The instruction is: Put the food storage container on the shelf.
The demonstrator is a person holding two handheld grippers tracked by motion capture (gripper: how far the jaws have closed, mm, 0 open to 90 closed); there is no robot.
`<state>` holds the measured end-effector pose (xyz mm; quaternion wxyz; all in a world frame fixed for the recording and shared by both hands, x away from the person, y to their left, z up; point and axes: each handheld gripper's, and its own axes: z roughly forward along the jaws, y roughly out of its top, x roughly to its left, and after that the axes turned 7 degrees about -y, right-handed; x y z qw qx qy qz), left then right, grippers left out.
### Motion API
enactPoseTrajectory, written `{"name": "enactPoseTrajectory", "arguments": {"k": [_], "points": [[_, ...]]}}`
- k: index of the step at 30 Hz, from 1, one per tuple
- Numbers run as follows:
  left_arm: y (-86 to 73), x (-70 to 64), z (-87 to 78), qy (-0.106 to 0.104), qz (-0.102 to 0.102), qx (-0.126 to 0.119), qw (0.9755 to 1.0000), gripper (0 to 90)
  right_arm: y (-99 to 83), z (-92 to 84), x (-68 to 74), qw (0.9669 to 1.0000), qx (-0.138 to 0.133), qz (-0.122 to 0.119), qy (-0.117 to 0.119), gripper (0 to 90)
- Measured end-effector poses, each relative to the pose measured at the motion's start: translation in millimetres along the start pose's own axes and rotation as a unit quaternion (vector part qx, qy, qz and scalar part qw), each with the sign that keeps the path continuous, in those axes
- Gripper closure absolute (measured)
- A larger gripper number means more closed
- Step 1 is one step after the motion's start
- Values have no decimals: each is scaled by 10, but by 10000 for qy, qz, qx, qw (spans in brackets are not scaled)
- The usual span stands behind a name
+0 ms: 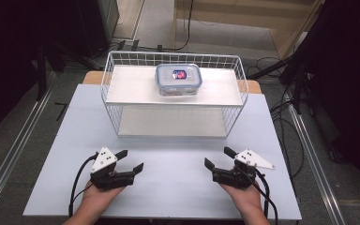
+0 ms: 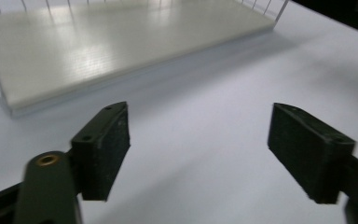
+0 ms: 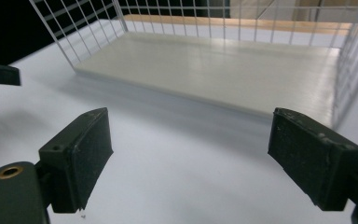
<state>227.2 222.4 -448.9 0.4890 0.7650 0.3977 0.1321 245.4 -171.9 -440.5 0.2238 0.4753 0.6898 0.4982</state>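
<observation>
**Grippers at rest before the rack**

White table [image 1: 168,178] carries a wire rack [image 1: 174,93] at its far side; a lidded box [image 1: 178,79] sits on the top shelf. Left gripper [image 1: 132,160] and right gripper [image 1: 219,157] rest near the front edge, jaws apart, empty.

Bare table [image 1: 178,164] before wire rack [image 1: 174,96]; lower shelf [image 1: 171,123] open.

Lab-like recording setup, white table [image 1: 168,187] among dark stands, metal floor rails [image 1: 9,154], loose cables [image 1: 286,117] on grey floor
</observation>
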Motion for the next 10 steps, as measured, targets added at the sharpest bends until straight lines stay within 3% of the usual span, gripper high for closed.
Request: {"name": "enactPoseTrajectory", "arguments": {"k": [1,2,10], "points": [[-38,4,8,22,-8,32,10000,192,-58,-17,-5,10000,21,-43,-54,138],[-76,10,51,62,35,237,9997,175,-125,-25,-37,9999,85,-18,-94,139],[-73,20,78,47,-45,181,9998,168,-143,0,-76,9999,63,108,-97,139]]}}
